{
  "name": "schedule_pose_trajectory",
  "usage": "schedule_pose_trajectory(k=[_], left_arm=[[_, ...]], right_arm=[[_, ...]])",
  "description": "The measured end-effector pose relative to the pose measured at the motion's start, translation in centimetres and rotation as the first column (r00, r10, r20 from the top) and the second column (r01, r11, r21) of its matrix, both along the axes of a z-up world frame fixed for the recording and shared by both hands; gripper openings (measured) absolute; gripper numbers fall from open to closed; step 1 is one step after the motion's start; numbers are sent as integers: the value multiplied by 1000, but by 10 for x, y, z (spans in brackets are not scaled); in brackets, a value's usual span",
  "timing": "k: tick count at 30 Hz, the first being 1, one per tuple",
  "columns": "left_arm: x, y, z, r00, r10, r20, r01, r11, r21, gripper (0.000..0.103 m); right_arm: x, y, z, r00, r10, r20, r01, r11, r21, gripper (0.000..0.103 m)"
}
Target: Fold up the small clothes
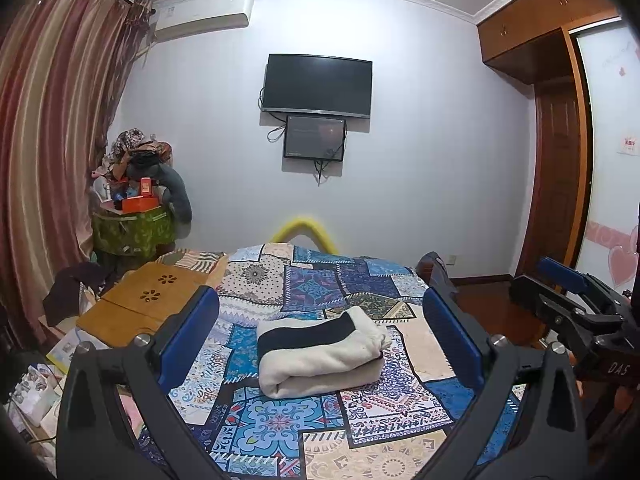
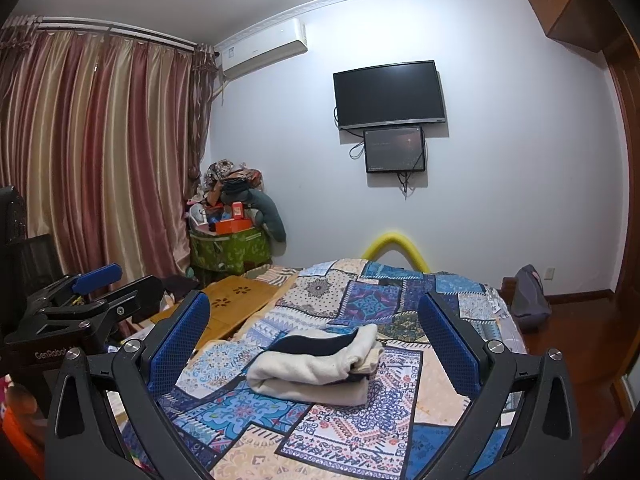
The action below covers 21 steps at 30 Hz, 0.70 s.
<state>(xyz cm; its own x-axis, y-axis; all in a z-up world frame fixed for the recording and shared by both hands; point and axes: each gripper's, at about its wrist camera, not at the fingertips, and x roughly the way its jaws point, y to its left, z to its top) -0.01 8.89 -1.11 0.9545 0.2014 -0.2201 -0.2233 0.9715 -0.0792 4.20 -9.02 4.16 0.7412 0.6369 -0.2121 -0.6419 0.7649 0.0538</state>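
Both grippers hang spread wide and empty above the bed — the left gripper (image 1: 320, 340) and the right gripper (image 2: 314, 344) each frame the folded garment (image 1: 320, 356) between blue pads without touching it. The cream-and-black bundle lies on the patchwork bedspread (image 1: 280, 424), its inner layers hidden by the fold. Beyond, a wooden tray (image 1: 148, 300) sits at the bed's left edge — further still, a wall-mounted television (image 1: 318, 84).

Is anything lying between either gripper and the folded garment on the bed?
Nothing visible does. Only bare patchwork bedspread lies between the open left gripper, the open right gripper and the folded cream-and-black garment.
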Motion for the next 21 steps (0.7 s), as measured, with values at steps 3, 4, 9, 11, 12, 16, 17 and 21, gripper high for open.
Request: schedule_pose_trajectory(k=[3,4,9,11,12,16,17,21], left_arm=[[0,1,0,1000,-6,2,6,1000,-4,103],[1,1,1,1000,-6,0,6,1000,-1,103],[4,-1,0,1000,-19,-14,19,1000,7,103],[4,-2,0,1000,-24,-15,24,1000,8,103],[4,-2,0,1000,-25,-16,25,1000,8,103],[5,-2,0,999,-31,-18,31,1000,2,103],[5,-1,0,999,-35,-19,35,999,-2,103],[6,0,0,999,-34,-19,34,999,-2,103]], right_arm=[[-1,0,1,1000,-5,2,5,1000,-1,103],[-1,0,1,1000,-6,2,6,1000,0,103],[1,-1,1,1000,-14,-2,14,1000,7,103],[2,-1,1,1000,-16,-5,16,1000,9,103],[2,-1,1,1000,-17,-5,17,1000,9,103],[2,-1,1,1000,-17,-6,17,1000,8,103],[1,-1,1,1000,-18,-5,18,1000,7,103],[2,-1,1,1000,-17,-7,17,1000,7,103]])
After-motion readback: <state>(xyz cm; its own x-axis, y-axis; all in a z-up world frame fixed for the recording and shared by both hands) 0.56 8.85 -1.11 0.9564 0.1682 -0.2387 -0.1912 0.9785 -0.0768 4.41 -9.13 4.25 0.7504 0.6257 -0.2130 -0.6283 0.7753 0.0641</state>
